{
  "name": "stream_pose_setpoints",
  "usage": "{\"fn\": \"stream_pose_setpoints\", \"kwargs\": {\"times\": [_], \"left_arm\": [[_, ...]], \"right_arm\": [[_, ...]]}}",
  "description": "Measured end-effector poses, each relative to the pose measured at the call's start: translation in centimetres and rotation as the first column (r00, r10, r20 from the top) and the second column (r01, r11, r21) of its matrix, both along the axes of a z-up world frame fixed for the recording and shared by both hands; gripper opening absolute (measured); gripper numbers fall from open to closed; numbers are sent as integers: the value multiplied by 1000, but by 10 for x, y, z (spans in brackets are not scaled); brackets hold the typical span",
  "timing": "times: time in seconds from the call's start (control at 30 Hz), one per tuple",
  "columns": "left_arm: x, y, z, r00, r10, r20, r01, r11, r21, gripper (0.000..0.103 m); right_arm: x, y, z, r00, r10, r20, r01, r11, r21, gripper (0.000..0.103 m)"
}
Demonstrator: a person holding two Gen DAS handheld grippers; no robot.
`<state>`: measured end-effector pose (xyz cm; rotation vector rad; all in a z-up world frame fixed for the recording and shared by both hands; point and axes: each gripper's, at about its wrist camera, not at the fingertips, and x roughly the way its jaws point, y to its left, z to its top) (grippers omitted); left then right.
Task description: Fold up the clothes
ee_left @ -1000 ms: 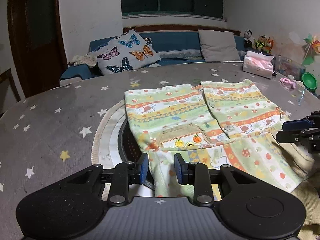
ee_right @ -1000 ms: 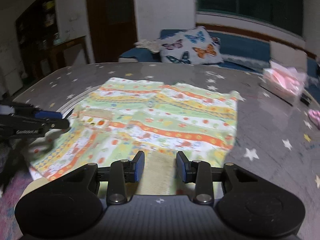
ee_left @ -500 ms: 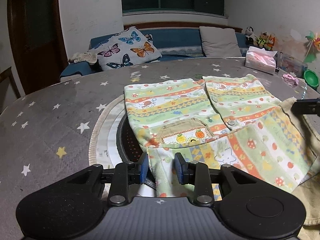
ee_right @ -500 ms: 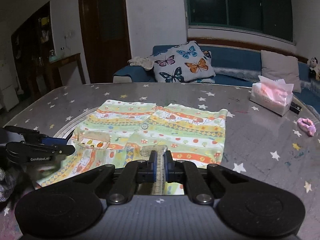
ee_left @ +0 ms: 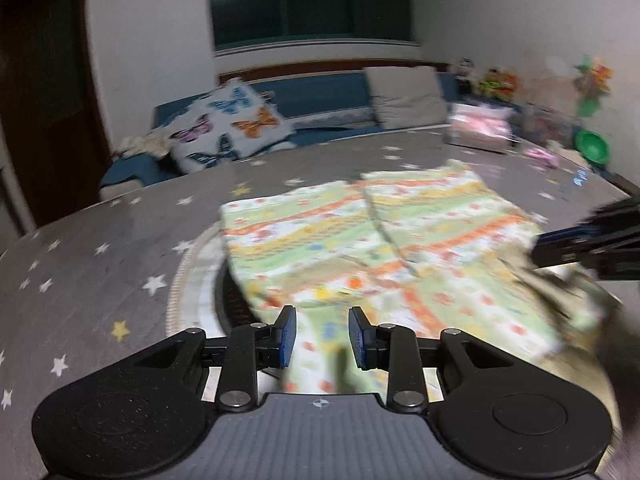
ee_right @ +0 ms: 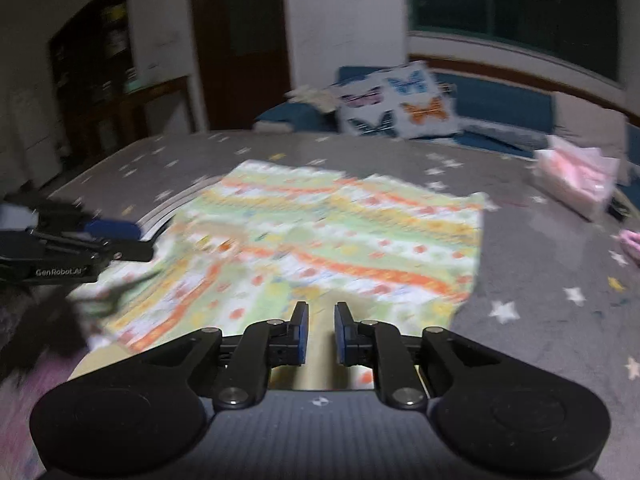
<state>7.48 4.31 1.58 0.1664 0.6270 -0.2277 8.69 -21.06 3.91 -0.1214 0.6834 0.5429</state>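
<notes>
Lying across the middle of a star-print tablecloth [ee_left: 100, 236], a striped child's garment [ee_left: 360, 240] is spread flat with its near part doubled over. The left gripper [ee_left: 322, 336] stands parted at the garment's near left edge, cloth lying between its jaws; whether the pads press it cannot be told. The right gripper [ee_right: 318, 332], jaws a little apart after just opening from a clench, hovers released over the near edge. A butterfly cushion [ee_left: 228, 124] sits far behind.

Left of the garment [ee_left: 360, 240] you have bare table [ee_left: 100, 272]. To the right, the tissue box [ee_right: 576, 180] and pink hair tie [ee_right: 632, 242] stand in the way.
</notes>
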Motion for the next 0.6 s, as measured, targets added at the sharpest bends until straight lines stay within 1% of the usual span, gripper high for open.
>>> {"fn": "stream_pose_setpoints", "kwargs": {"times": [0.1, 0.17, 0.2, 0.23, 0.27, 0.4, 0.5, 0.57, 0.6], "left_arm": [[-21, -8, 1, 997, -75, 3, 74, 996, 55, 37], [-37, -12, 0, 993, -116, 8, 115, 988, 103, 42], [-46, -13, -1, 990, -138, 14, 135, 981, 137, 47], [-54, -14, -2, 987, -157, 21, 151, 973, 171, 51], [-61, -16, -3, 983, -179, 26, 170, 964, 203, 52], [-86, -27, -12, 959, -280, 34, 257, 917, 305, 61], [-93, -39, -21, 946, -323, 36, 293, 895, 337, 61], [-94, -47, -25, 937, -345, 49, 309, 888, 339, 61], [-93, -52, -26, 932, -357, 61, 318, 886, 338, 61]], "right_arm": [[-11, 6, -10, 997, 69, -27, -71, 997, -45, 20], [-19, 5, -12, 996, 89, -27, -91, 993, -73, 23], [-23, 4, -12, 995, 97, -24, -99, 992, -80, 26], [-26, 2, -12, 995, 99, -27, -101, 992, -81, 26], [-29, 1, -12, 994, 101, -29, -103, 991, -82, 26], [-36, -1, -12, 992, 125, -24, -126, 987, -103, 26], [-38, -2, -10, 991, 132, -29, -134, 985, -105, 27], [-41, -3, -8, 990, 136, -29, -138, 984, -109, 28], [-42, -3, -7, 990, 137, -27, -139, 984, -112, 31]]}}
